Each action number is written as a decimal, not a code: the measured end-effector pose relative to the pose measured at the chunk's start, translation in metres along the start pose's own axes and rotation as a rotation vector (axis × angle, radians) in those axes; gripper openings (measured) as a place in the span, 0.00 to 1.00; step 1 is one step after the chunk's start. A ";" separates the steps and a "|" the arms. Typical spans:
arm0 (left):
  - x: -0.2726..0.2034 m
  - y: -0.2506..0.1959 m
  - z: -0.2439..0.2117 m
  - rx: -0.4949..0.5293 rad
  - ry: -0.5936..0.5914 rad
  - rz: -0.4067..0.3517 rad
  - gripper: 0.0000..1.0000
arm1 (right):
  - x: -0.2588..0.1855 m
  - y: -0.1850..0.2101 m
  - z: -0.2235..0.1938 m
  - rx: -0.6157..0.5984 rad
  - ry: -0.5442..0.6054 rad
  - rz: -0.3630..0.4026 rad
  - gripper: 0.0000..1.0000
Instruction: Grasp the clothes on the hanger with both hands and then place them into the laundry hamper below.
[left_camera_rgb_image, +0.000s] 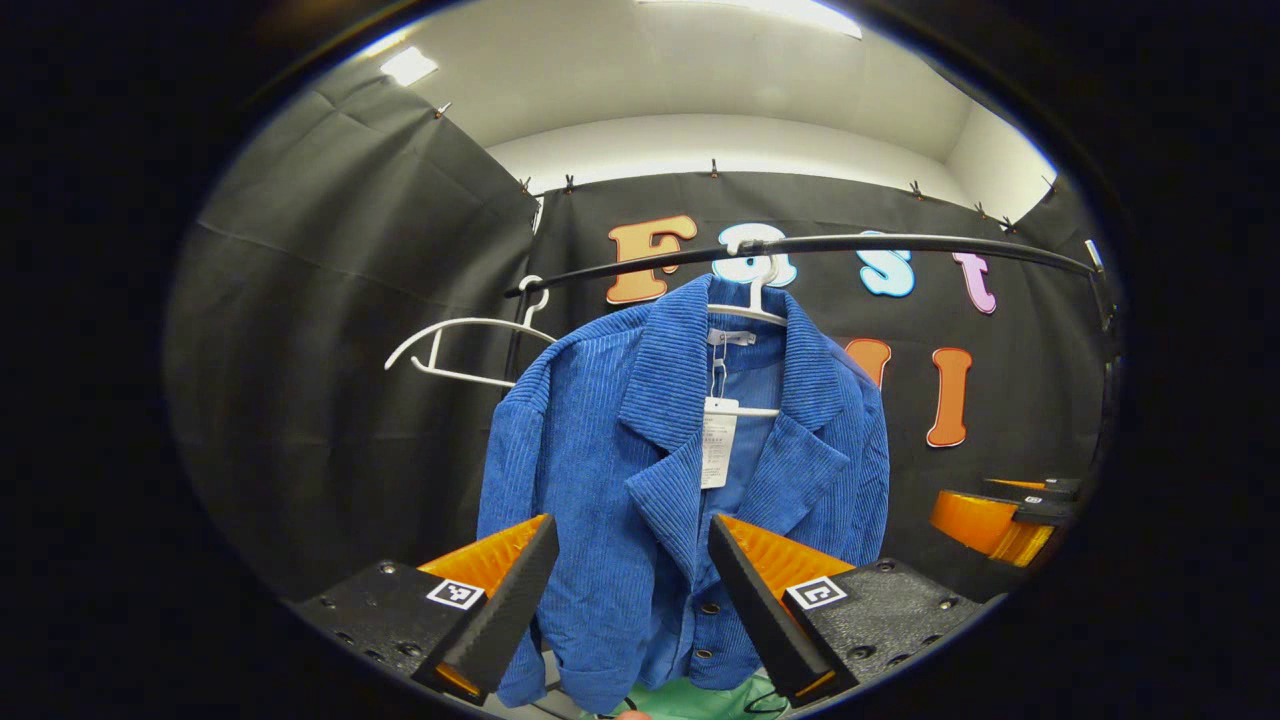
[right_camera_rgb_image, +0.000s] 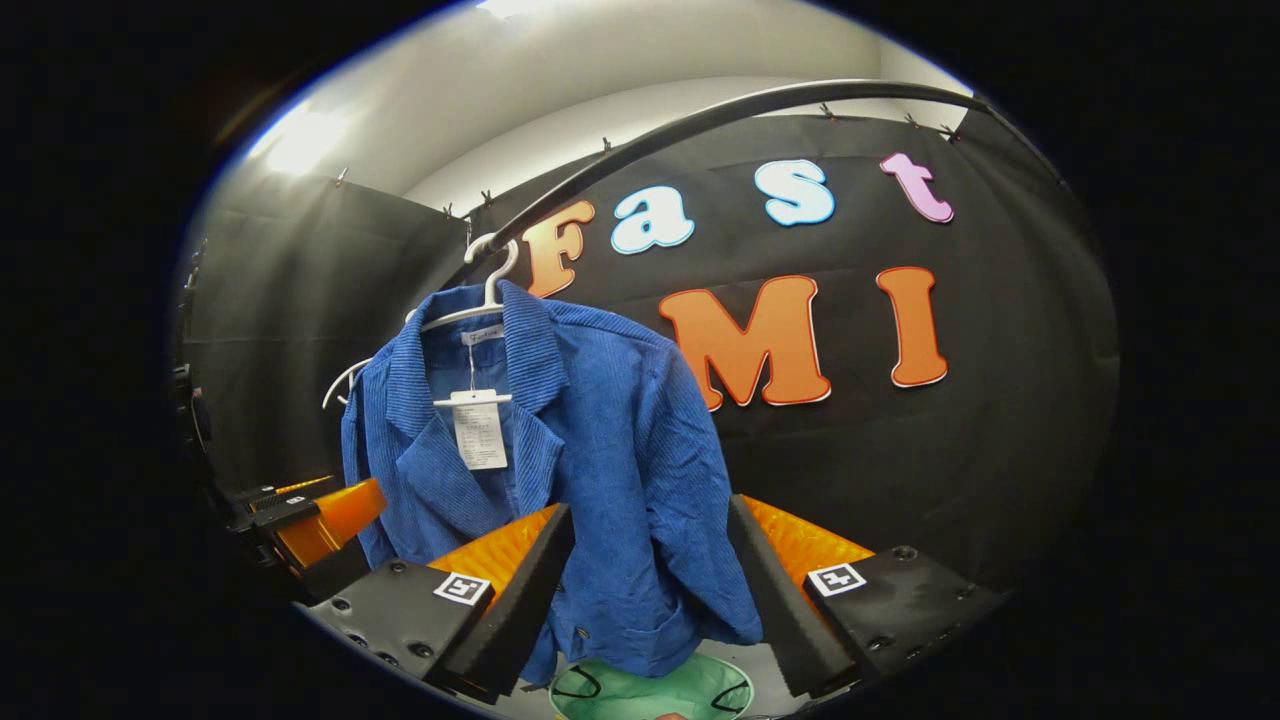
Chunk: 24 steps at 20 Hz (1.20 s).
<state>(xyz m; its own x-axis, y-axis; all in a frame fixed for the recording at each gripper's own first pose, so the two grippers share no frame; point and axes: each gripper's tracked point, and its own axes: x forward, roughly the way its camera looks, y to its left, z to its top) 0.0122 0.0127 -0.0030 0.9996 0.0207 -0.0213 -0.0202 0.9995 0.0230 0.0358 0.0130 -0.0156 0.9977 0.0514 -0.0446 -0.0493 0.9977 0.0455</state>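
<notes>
A blue corduroy jacket (left_camera_rgb_image: 640, 470) hangs on a white hanger (left_camera_rgb_image: 745, 305) from a black rail (left_camera_rgb_image: 800, 248), with a paper tag at its collar. My left gripper (left_camera_rgb_image: 632, 600) stands open in front of the jacket's lower front, not touching it. In the right gripper view the same jacket (right_camera_rgb_image: 590, 450) hangs left of centre, and my right gripper (right_camera_rgb_image: 650, 590) is open before its lower right side. A green hamper (right_camera_rgb_image: 650, 692) lies below the jacket, its rim also at the bottom of the left gripper view (left_camera_rgb_image: 700, 700). Each view catches the other gripper off to the side (left_camera_rgb_image: 1000, 520) (right_camera_rgb_image: 310, 520).
An empty white hanger (left_camera_rgb_image: 455, 345) hangs on the rail left of the jacket. The rail's upright post (left_camera_rgb_image: 515, 340) stands behind it. Black cloth walls close in the booth on all sides.
</notes>
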 end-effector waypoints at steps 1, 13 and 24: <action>-0.002 0.004 0.000 0.003 0.001 0.004 0.92 | 0.007 0.009 0.000 -0.002 -0.003 0.025 1.00; -0.019 0.044 -0.015 0.002 0.047 0.049 0.92 | 0.132 0.089 -0.044 0.024 0.035 0.062 1.00; -0.015 0.048 -0.026 -0.001 0.045 0.032 0.95 | 0.156 0.024 -0.069 0.006 0.072 -0.135 0.57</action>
<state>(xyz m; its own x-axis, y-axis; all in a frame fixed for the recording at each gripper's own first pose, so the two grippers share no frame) -0.0043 0.0607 -0.0272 0.9964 0.0538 -0.0656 -0.0524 0.9983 0.0236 0.1872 0.0477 -0.0902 0.9893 -0.0798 -0.1225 0.0854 0.9955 0.0404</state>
